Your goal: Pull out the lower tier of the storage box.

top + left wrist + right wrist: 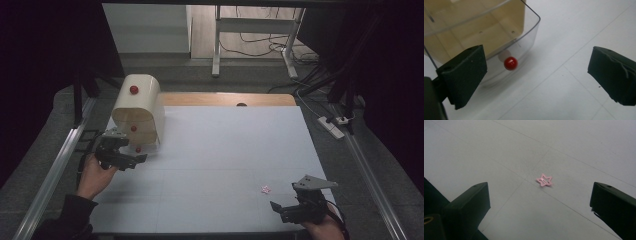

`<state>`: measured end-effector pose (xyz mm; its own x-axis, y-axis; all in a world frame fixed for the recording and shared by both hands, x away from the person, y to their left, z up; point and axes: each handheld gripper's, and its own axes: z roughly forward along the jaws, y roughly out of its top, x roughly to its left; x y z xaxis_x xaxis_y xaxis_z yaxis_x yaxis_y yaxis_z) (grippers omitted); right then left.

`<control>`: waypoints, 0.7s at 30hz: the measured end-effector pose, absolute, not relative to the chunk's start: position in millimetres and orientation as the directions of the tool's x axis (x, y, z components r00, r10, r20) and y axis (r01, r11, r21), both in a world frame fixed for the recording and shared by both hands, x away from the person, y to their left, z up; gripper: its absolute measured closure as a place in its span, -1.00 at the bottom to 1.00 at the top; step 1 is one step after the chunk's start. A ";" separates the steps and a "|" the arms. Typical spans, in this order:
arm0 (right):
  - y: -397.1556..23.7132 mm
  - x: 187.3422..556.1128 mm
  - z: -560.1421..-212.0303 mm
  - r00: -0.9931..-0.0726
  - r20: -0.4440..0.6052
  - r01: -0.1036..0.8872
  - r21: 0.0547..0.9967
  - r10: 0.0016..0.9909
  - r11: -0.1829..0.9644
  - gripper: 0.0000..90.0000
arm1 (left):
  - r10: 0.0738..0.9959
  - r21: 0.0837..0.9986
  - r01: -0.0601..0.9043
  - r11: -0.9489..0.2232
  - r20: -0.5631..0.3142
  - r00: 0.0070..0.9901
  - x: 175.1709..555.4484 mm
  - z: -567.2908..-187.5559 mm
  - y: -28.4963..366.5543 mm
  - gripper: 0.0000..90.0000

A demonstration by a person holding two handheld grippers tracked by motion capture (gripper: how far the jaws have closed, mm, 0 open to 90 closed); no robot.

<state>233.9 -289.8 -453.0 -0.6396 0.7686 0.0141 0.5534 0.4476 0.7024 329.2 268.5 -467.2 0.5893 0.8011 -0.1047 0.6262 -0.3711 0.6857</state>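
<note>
Here the left gripper [131, 159] hovers at the front of the cream box [142, 100], its jaws spread wide with nothing between them. In the left gripper view the box's clear drawer [534, 27] stands pulled out toward the camera, and its red knob [510, 63] sits on the curved front wall, between the two pads but touching neither. Two more red knobs mark the box — one on top [134, 90], one on the front [133, 128].

The right gripper [280, 210] waits at the near right corner of the table [225, 150], jaws likewise wide and empty. Just ahead of it lies a pink star clip [544, 180], flat on the white surface and well apart from the box.

Handling, as a judgement: the clip looks thin, light and stiff, probably metal, and its flatness leaves little edge to catch. The jaws would best come down steeply and close across two opposite points of the star, so the pads bite its rim rather than slide over it. It may skate on the smooth table if nudged from one side. The drawer seems rigid plastic, light enough to shift; its knob is small, round and glossy, so a centred pinch suits it best.
</note>
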 end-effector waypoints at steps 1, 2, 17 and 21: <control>-289.8 233.9 -453.0 -0.640 0.014 0.553 0.703 0.768 0.448 -0.94 | 0.802 0.683 0.626 -0.377 -0.097 0.589 331.2 -467.0 267.9 -0.92; -289.9 233.9 -453.0 -0.640 0.014 0.553 0.703 0.768 0.448 -0.94 | 0.806 0.681 0.623 -0.384 -0.082 0.586 333.7 -466.7 267.2 -0.92; -290.3 233.7 -453.1 -0.639 0.016 0.552 0.705 0.769 0.444 -0.94 | 0.821 0.616 0.669 -0.416 -0.062 0.567 360.8 -480.4 263.0 -0.53; -290.3 233.5 -453.0 -0.639 0.015 0.552 0.705 0.769 0.445 -0.94 | 0.835 0.628 0.676 -0.385 -0.075 0.545 360.6 -482.0 267.2 -0.23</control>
